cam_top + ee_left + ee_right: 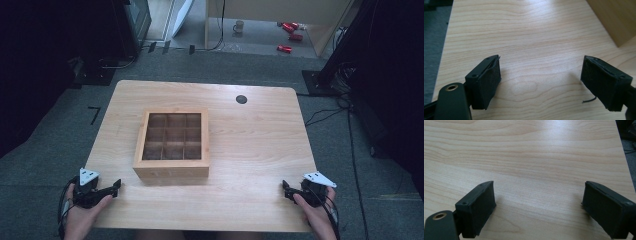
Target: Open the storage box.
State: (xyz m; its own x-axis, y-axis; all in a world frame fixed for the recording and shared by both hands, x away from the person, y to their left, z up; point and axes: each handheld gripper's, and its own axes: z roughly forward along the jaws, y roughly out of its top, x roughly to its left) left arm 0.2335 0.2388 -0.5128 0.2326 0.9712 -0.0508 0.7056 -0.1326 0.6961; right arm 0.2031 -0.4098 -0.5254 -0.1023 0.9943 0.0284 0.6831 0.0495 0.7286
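Two hand-held grippers, left and right, rest released and empty at the counter's near corners. Between them, mid-counter, sits our wooden compartment box: rigid, probably weighty, so we'd clamp its opposite side walls.

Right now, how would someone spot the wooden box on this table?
Find the light wooden table. Left of its middle sits the wooden box, square and open-topped. Thin dividers split its inside into nine compartments, three by three, unlike the small black disc near the far edge.
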